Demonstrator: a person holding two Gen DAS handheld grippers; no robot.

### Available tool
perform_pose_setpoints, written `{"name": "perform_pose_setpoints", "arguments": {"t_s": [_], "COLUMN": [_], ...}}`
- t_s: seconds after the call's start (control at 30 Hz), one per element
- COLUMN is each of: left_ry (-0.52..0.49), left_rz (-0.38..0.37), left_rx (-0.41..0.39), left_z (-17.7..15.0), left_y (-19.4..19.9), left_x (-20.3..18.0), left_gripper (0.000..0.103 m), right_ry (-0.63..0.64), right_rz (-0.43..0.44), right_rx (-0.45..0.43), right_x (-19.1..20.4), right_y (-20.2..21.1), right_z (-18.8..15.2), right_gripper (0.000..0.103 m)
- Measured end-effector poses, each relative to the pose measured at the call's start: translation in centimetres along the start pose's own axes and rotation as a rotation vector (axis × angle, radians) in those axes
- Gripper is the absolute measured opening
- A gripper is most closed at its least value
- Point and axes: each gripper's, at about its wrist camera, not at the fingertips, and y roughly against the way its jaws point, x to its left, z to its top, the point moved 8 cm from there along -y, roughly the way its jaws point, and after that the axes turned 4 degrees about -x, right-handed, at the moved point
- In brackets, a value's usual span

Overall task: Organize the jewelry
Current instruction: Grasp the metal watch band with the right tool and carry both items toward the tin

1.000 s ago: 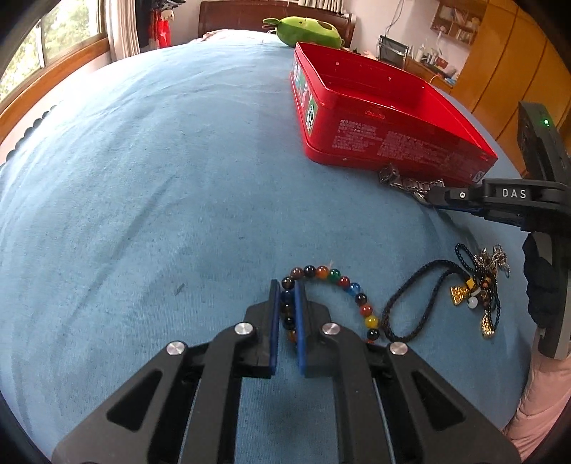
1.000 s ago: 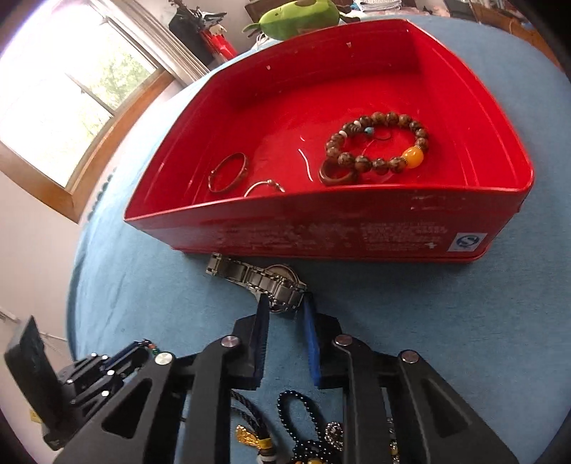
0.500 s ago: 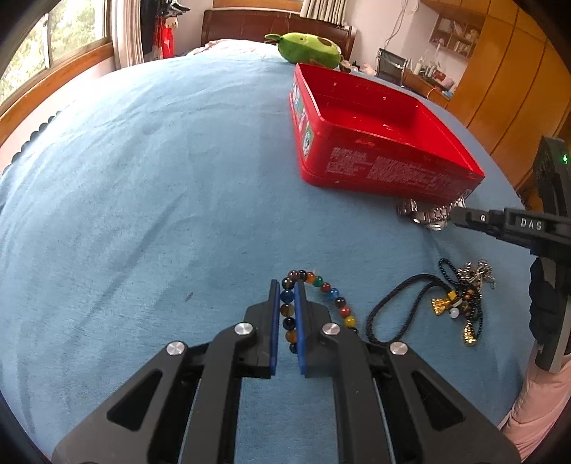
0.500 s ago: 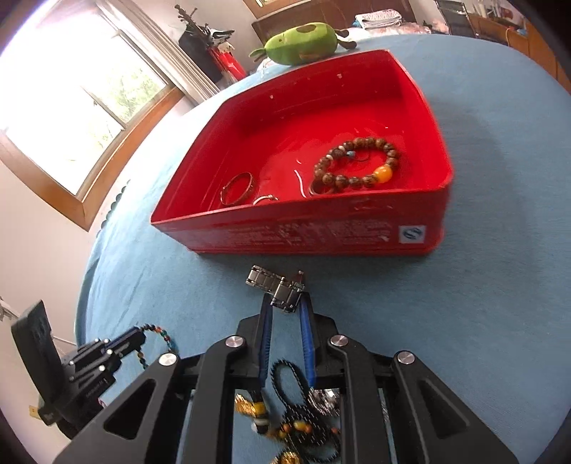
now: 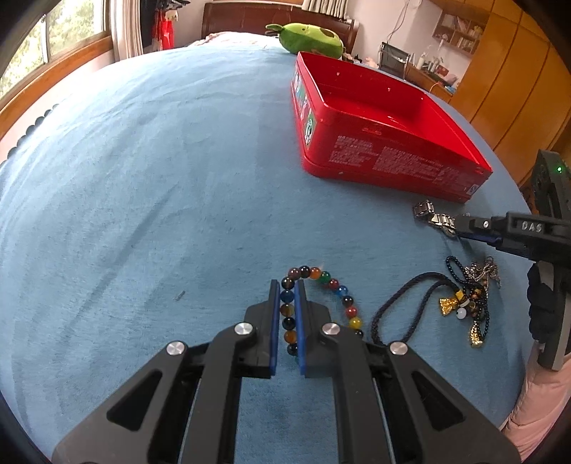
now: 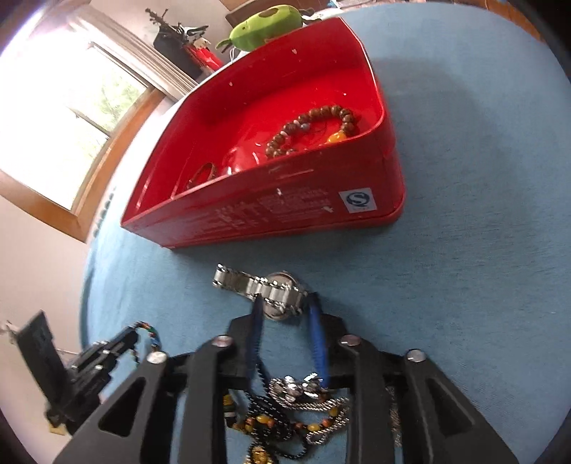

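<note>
My left gripper is shut on a bracelet of coloured beads that lies on the blue cloth. My right gripper is shut on a silver metal watch just in front of the red tin box; the watch also shows in the left wrist view. The box holds a brown bead bracelet and a thin bangle. A tangle of black cord necklaces and charms lies under my right gripper and also shows in the left wrist view.
A green plush toy sits beyond the box. The blue cloth spreads wide to the left. A window and wooden sill lie to the left, wooden cabinets to the right.
My right gripper pulled the watch back from the box wall, and its jaws now stand wider around the watch face. My left gripper stayed shut on the bead bracelet.
</note>
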Motion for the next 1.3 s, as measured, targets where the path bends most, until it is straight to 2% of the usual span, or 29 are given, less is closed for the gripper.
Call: {"name": "perform_pose_setpoints", "arguments": {"t_s": [0.1, 0.13, 0.17, 0.27, 0.4, 0.77, 1.03, 1.3], "left_ry": [-0.003, -0.004, -0.004, -0.004, 0.007, -0.009, -0.036, -0.078], "left_rz": [0.0, 0.0, 0.001, 0.003, 0.0, -0.042, -0.062, -0.09], "left_rx": [0.009, 0.013, 0.016, 0.021, 0.011, -0.096, -0.147, -0.211], "left_z": [0.0, 0.0, 0.0, 0.0, 0.3, 2.6, 4.7, 8.4], "left_y": [-0.5, -0.7, -0.9, -1.2, -0.9, 3.4, 5.1, 6.7], "left_x": [-0.1, -0.2, -0.2, -0.3, -0.3, -2.0, -3.7, -6.3], "left_gripper": [0.006, 0.006, 0.006, 0.006, 0.006, 0.006, 0.006, 0.006], "right_ry": [-0.001, 0.007, 0.018, 0.024, 0.031, 0.127, 0.164, 0.191], "right_rz": [-0.007, -0.02, -0.042, -0.041, -0.016, -0.022, -0.018, -0.001], "right_rx": [-0.005, -0.009, -0.016, -0.031, -0.057, -0.137, -0.153, -0.173], "right_x": [0.1, 0.2, 0.1, 0.3, 0.7, 3.0, 4.7, 6.2], "right_y": [-0.4, -0.6, -0.5, -0.3, 1.2, 7.3, 8.6, 10.6], "right_z": [0.4, 0.5, 0.5, 0.6, 0.4, -0.2, 0.6, 2.2], "right_gripper": [0.032, 0.027, 0.017, 0.013, 0.013, 0.01, 0.01, 0.01]}}
